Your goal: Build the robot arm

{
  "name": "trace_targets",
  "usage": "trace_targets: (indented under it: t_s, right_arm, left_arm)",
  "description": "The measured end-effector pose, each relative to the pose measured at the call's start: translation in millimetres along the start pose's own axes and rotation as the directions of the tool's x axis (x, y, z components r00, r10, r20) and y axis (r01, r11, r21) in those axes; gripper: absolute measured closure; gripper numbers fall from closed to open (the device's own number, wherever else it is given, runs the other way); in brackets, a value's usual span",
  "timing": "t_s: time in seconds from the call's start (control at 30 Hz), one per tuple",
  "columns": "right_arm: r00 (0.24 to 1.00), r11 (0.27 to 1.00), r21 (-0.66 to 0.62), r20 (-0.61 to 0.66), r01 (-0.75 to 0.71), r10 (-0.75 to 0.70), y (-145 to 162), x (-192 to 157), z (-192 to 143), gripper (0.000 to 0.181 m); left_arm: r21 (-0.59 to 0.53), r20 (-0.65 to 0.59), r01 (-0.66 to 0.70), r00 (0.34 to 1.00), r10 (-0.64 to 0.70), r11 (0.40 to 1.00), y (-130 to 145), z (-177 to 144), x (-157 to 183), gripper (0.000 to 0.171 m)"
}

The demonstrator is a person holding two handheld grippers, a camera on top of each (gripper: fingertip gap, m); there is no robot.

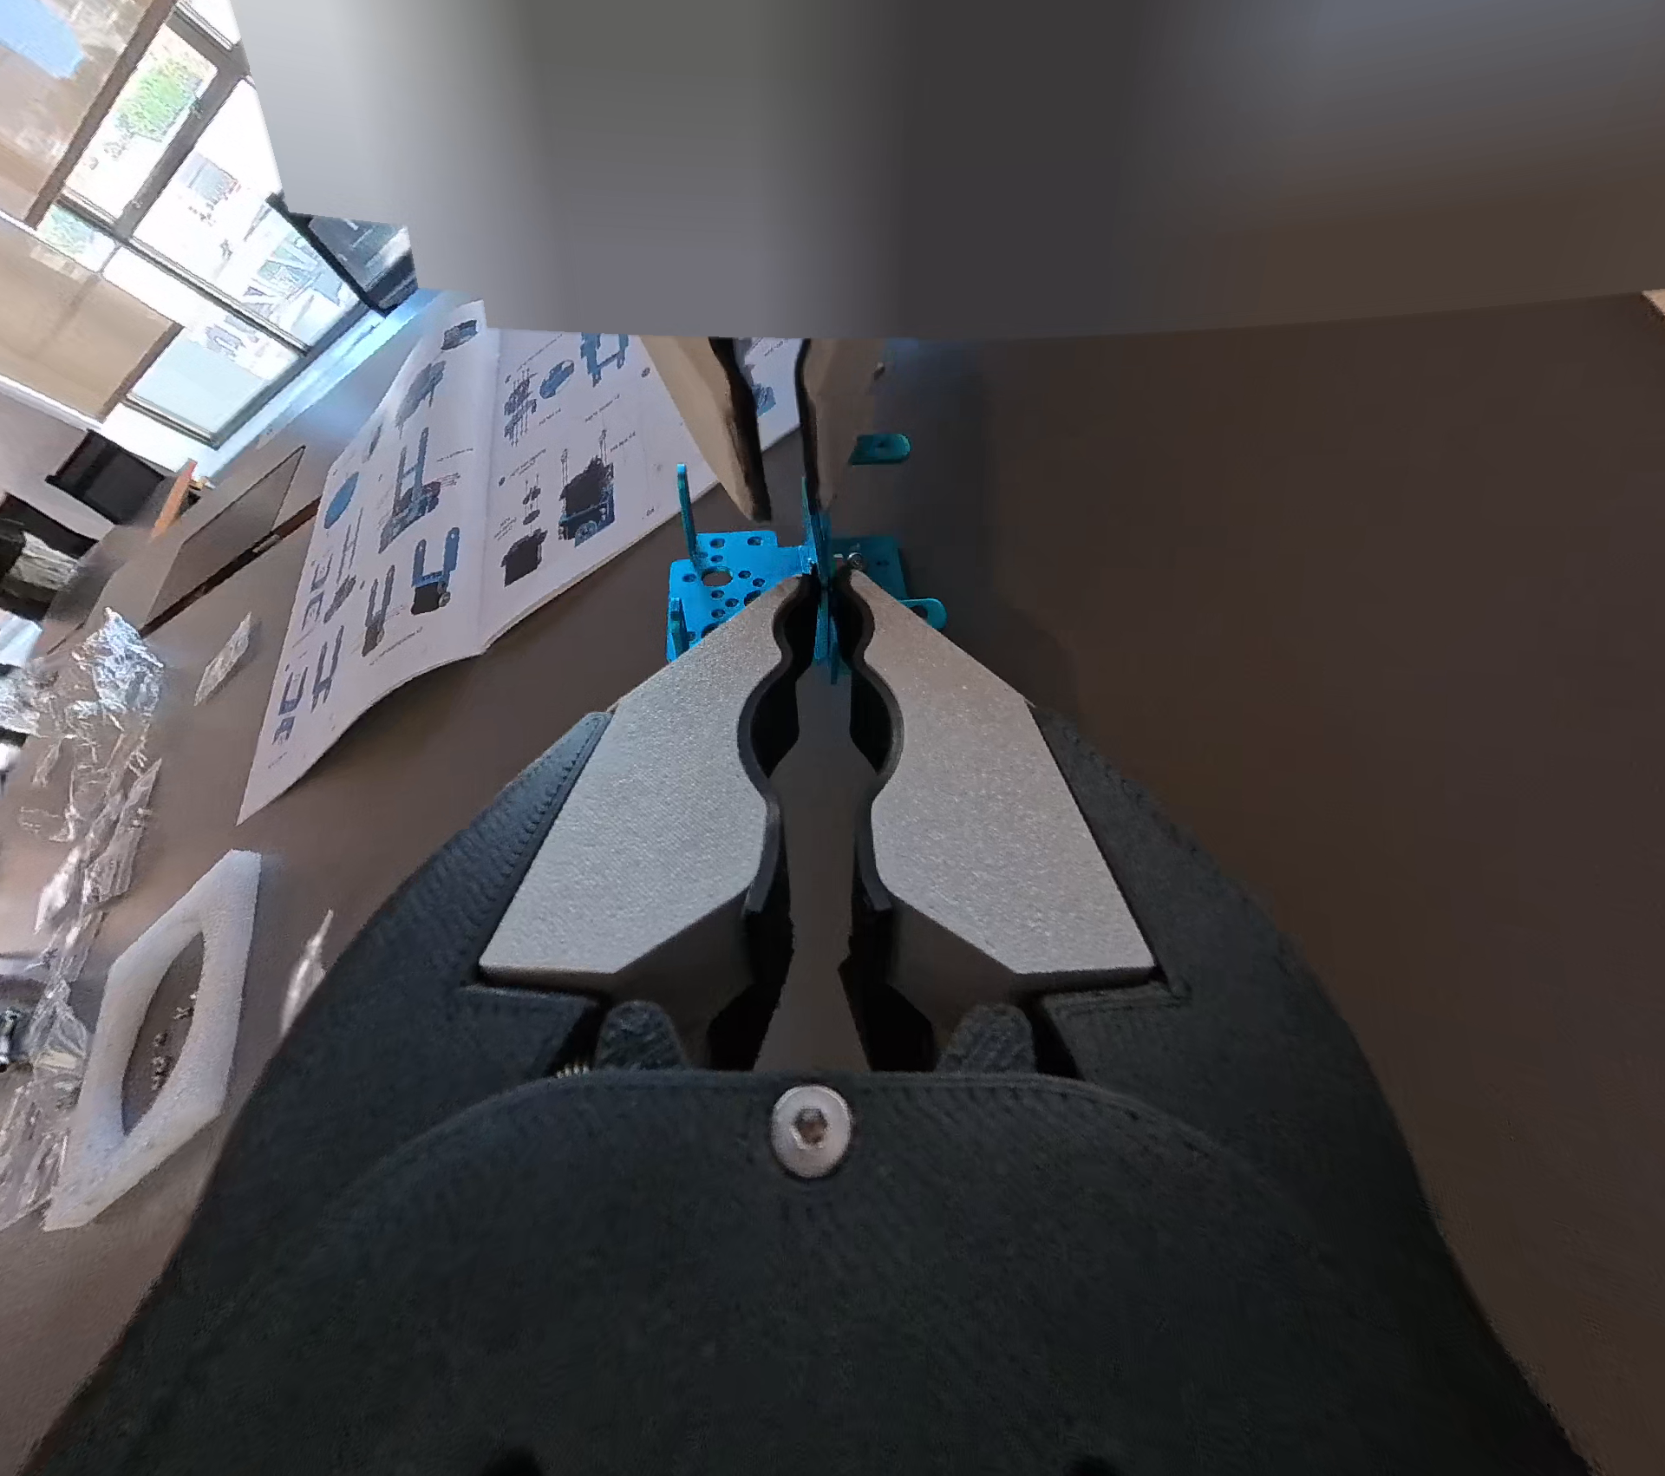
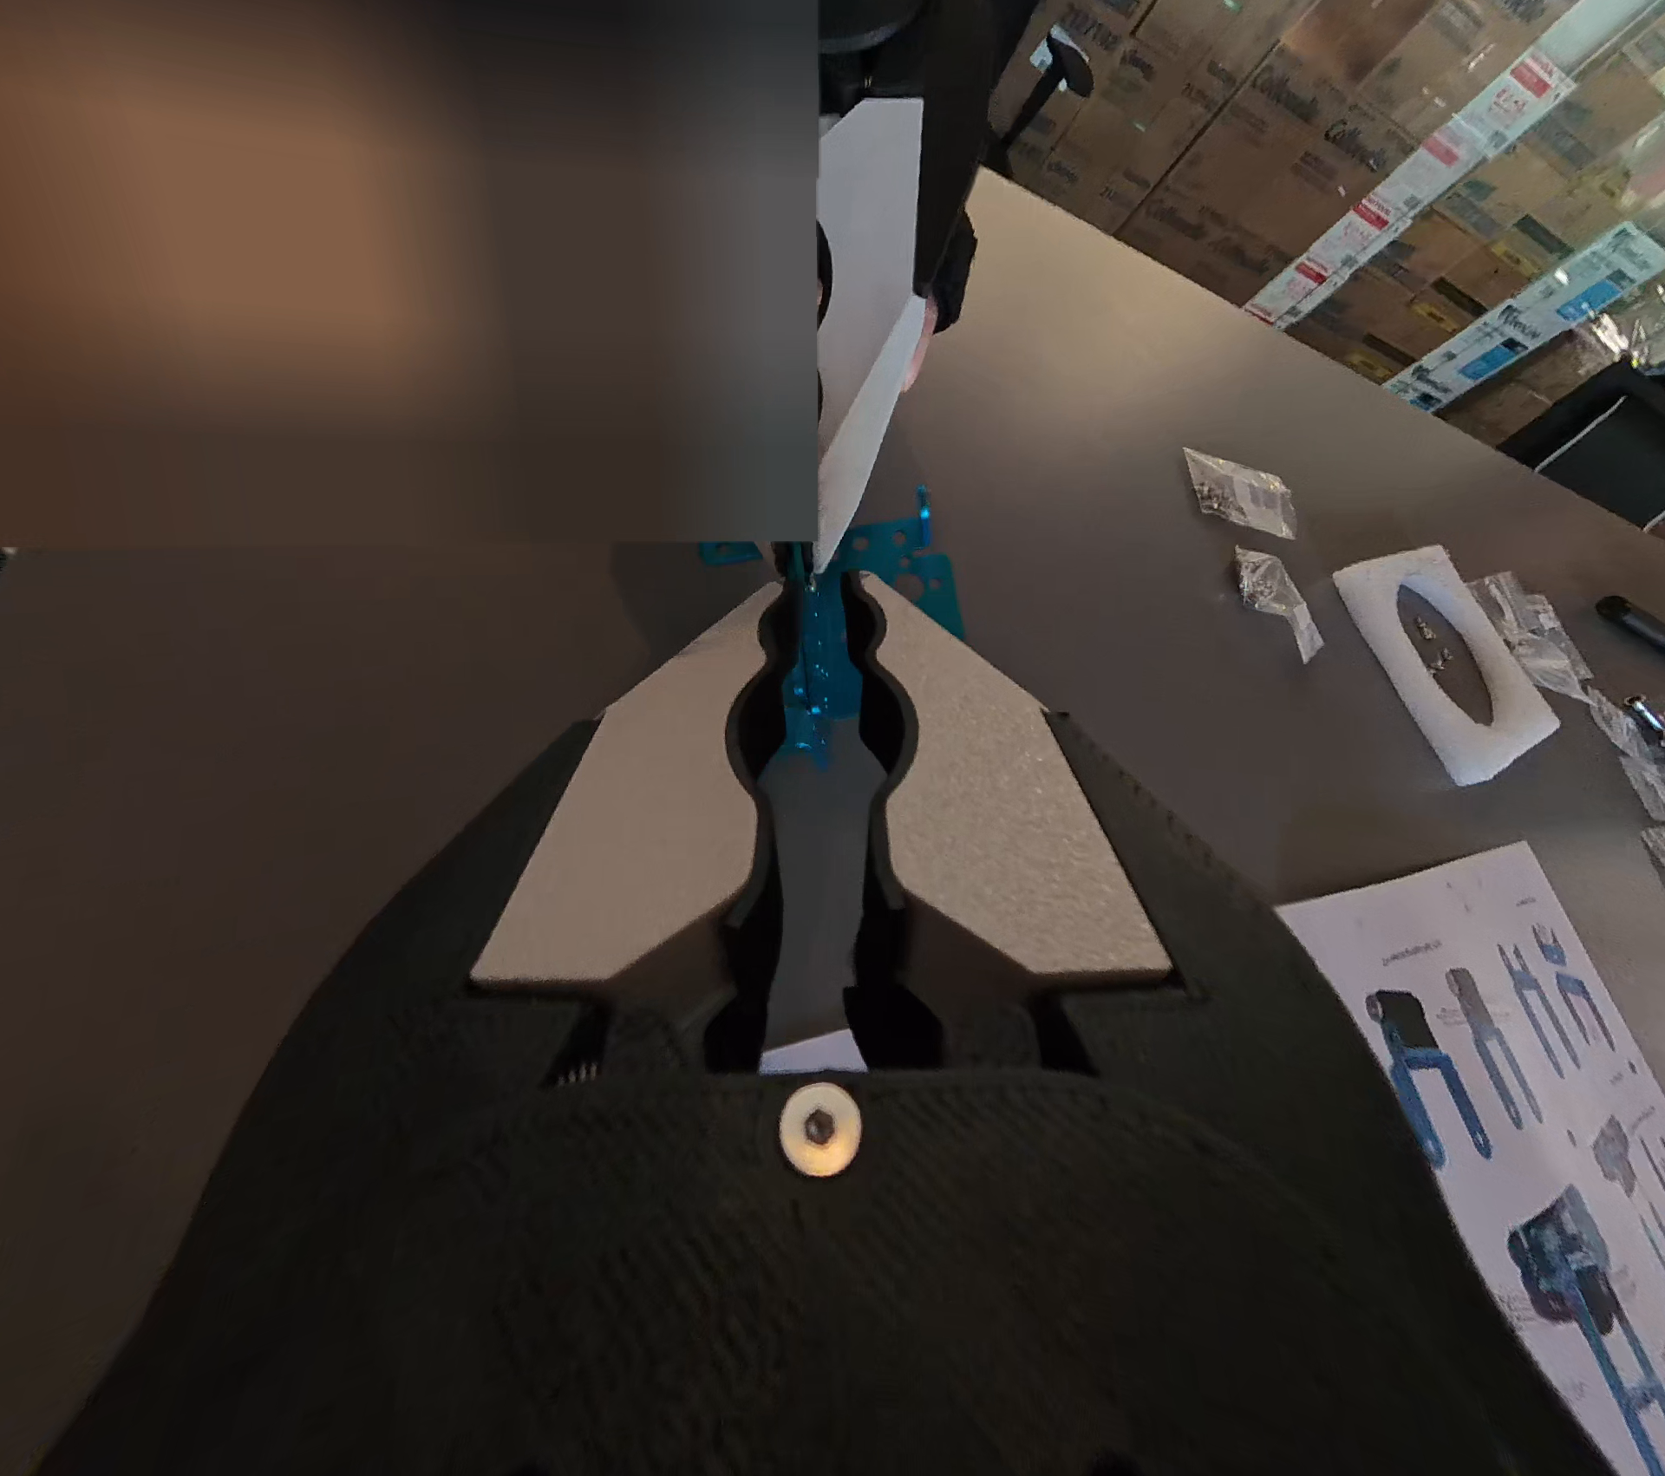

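The brown worktop (image 2: 1126, 442) lies bare toward its far edge (right side cluttered: foam (image 2: 1442, 676), bags (image 2: 1248, 491), manual (image 2: 1514, 1090)). Left hand-held gripper (image 1: 827, 586) pinches a blue bracket (image 1: 721, 586) by an upright fin; right hand-held gripper (image 2: 822, 595) clamps it too.

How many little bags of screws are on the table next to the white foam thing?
2: one small bag farther back, another small bag just left of the white foam. More crinkly bags at the frame edge may hold others.
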State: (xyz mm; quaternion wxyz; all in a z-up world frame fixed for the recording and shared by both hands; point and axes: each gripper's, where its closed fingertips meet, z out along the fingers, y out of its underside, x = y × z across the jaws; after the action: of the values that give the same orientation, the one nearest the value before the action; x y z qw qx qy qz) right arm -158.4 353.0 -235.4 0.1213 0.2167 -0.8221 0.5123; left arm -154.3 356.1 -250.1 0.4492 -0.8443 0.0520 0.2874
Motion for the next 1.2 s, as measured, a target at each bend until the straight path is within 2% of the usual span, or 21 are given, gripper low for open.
trace_targets:
  t_s: [0.17, 0.27, 0.43, 0.5, 0.6, 0.8, 0.93, 1.1, 1.2]
  right_arm:
    - [0.997, 0.998, 0.050, 0.069, 0.026, -0.029, -8, -11, -7, 0.167]
    - [0.993, 0.999, 0.013, 0.109, 0.050, -0.051, -3, -20, -3, 0.167]
    - [0.993, 0.995, -0.058, 0.091, 0.082, -0.077, 9, -20, 4, 0.166]
    - [0.995, 0.994, -0.073, 0.065, 0.083, -0.078, 11, -16, 7, 0.169]
    - [0.998, 0.994, -0.095, 0.043, 0.058, -0.054, 14, -10, 9, 0.177]
    - [0.983, 0.984, -0.077, 0.085, -0.158, 0.164, 18, -4, 14, 0.177]
    - [0.946, 0.956, -0.061, 0.137, -0.289, 0.294, 19, -2, 17, 0.177]
    - [0.916, 0.935, -0.048, 0.187, -0.352, 0.355, 21, -1, 17, 0.177]
    - [0.923, 0.943, -0.041, 0.197, -0.330, 0.331, 19, -4, 17, 0.177]
  left_arm:
    - [0.020, -0.007, -0.126, 0.992, 0.126, 0.992, -6, -1, 12, 0.168]
    - [0.017, -0.013, -0.110, 0.994, 0.111, 0.994, -5, -1, 12, 0.167]
    - [0.018, -0.010, -0.103, 0.995, 0.104, 0.994, -5, 1, 10, 0.168]
    - [0.023, -0.014, -0.068, 0.998, 0.068, 0.997, -5, 2, 8, 0.168]
    - [0.030, -0.052, 0.057, 0.997, -0.056, 0.998, -2, 4, 2, 0.169]
    - [0.039, -0.074, 0.170, 0.983, -0.166, 0.985, 7, 3, -4, 0.168]
    - [0.033, -0.077, 0.186, 0.980, -0.183, 0.982, 11, 0, -7, 0.166]
    - [0.026, -0.102, 0.237, 0.967, -0.233, 0.971, 15, -12, -12, 0.155]
    - [0.064, -0.107, 0.347, 0.935, -0.339, 0.936, 17, -25, -26, 0.156]
